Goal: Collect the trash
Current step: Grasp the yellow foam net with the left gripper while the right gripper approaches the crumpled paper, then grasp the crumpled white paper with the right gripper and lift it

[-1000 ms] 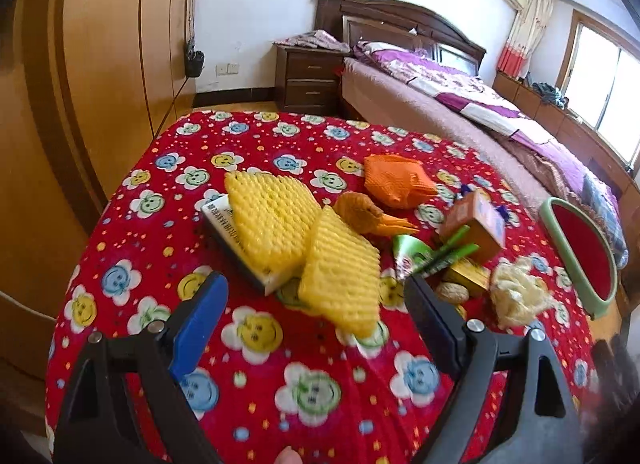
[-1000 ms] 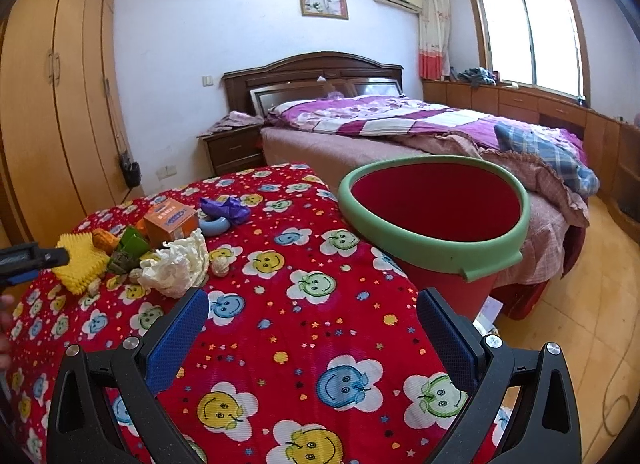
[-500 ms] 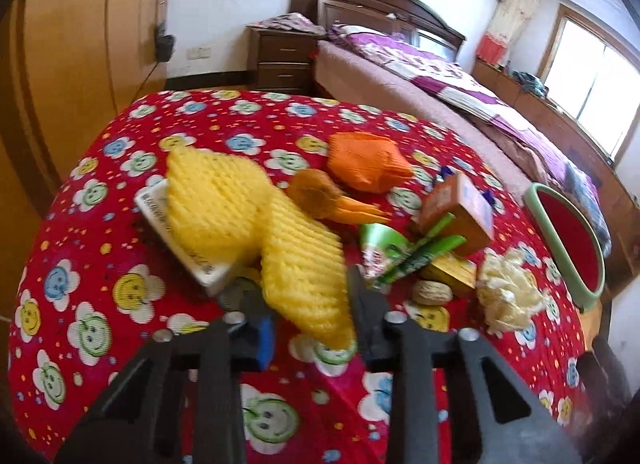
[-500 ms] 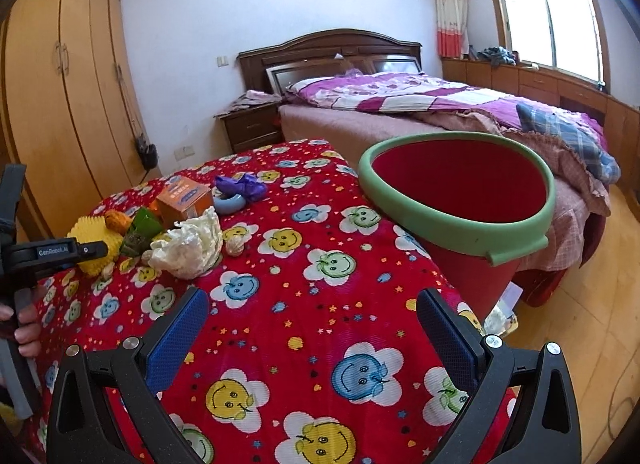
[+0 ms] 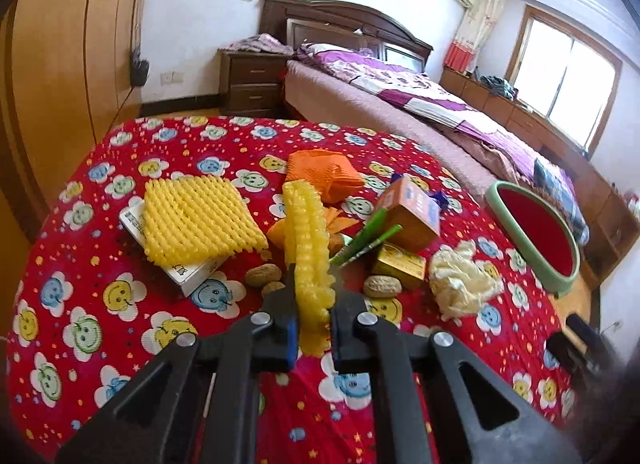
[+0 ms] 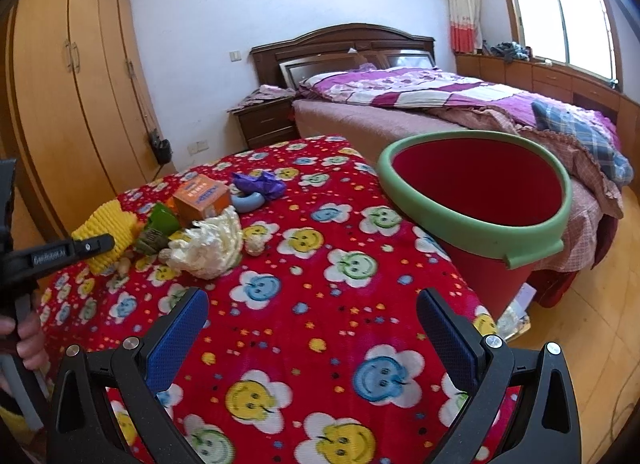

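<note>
Right gripper [image 6: 312,328] gaping over the smiley tablecloth [image 6: 320,248]
Red bucket [image 6: 476,199] at the table's right edge; left gripper [image 6: 94,244] clamps yellow foam net [image 6: 106,223] beside crumpled tissue [image 6: 212,248]

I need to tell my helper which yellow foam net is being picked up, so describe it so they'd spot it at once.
Look at the table with the red smiley-flower cloth and the pile of rubbish in its middle. The yellow foam net stands on edge at the front of the pile, pinched in the left hand-held gripper. The other yellow net lies flat on a white box.
</note>
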`<act>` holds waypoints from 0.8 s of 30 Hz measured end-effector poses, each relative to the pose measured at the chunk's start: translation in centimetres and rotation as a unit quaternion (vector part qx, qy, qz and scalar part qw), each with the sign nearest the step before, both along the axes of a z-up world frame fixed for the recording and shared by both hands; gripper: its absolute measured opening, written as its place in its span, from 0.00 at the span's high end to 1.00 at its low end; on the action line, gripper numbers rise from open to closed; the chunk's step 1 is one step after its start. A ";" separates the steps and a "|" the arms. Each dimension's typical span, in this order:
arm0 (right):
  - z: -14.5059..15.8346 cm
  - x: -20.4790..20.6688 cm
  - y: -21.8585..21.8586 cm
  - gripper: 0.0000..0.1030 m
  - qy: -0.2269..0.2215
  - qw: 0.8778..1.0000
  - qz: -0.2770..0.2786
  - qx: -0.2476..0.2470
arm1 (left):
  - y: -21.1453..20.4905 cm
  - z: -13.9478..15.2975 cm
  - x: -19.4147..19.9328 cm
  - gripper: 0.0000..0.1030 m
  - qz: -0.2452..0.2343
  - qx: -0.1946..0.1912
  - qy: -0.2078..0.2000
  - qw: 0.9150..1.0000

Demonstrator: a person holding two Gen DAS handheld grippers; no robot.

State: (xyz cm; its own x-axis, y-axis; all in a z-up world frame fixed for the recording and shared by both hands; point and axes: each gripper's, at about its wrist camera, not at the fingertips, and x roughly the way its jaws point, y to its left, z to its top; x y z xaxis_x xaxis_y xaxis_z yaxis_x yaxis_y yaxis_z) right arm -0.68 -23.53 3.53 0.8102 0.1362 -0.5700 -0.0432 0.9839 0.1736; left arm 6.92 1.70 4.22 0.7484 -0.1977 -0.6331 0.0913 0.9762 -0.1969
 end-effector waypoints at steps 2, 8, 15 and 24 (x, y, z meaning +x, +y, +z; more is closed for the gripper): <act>0.3 0.4 0.5 0.00 0.001 1.000 0.009 0.007 | -0.4 0.2 -0.5 0.89 -0.004 0.017 -0.007 1.000; 0.8 2.8 2.6 0.03 0.016 0.999 0.031 0.026 | -0.7 0.4 -1.0 0.89 -0.013 0.021 -0.023 0.999; 0.0 5.8 5.4 0.32 0.063 0.996 0.058 0.035 | 0.4 0.1 -0.5 0.90 -0.013 -0.008 -0.030 0.999; -1.5 8.0 7.6 0.55 0.104 0.992 0.066 0.043 | 0.2 -1.0 0.0 0.90 -0.048 -0.040 -0.022 0.998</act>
State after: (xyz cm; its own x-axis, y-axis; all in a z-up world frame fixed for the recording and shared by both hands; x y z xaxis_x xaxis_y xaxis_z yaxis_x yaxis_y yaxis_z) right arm 7.31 -15.96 2.00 0.6488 0.2880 -0.7043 -0.1249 0.9534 0.2747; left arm 6.89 1.87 3.19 0.7507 -0.3176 -0.5793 0.1930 0.9441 -0.2674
